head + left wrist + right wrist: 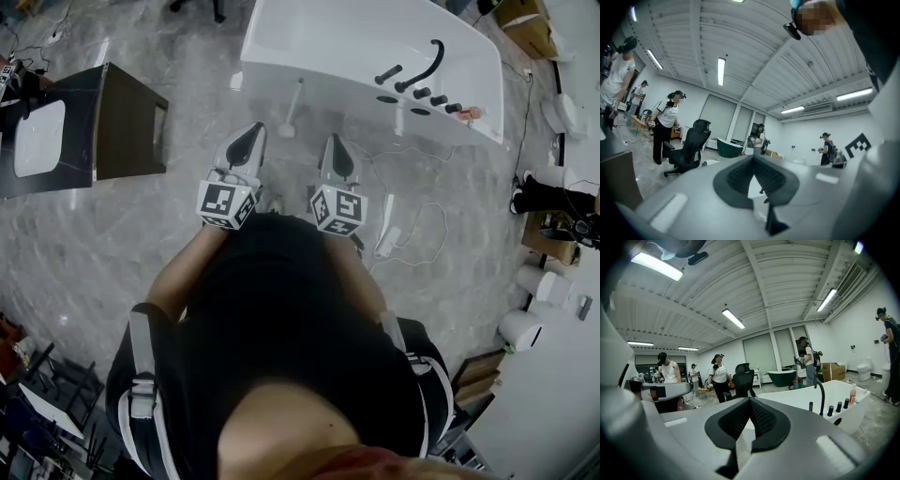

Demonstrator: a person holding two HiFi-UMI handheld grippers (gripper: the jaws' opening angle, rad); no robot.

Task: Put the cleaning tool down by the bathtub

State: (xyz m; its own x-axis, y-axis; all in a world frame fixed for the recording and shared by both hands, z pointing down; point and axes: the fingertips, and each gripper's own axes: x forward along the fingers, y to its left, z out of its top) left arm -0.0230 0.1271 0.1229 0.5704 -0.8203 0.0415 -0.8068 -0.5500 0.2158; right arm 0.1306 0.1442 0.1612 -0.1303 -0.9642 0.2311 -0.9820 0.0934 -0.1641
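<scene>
Two empty grippers: we hold the left gripper [253, 129] and right gripper [334, 141] with jaws pressed together, while the white cleaning tool [294, 105] sits on the floor [187, 244] just beside the bathtub [328, 42]

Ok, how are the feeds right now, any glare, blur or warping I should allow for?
Head view: evenly lit, sharp, the white bathtub bright with little surface detail. Left gripper view: heavy fisheye, dark corners, the left gripper soft up close, a ceiling light glaring. Right gripper view: same warping, the right gripper soft, the bathtub beyond it clearer.
</scene>
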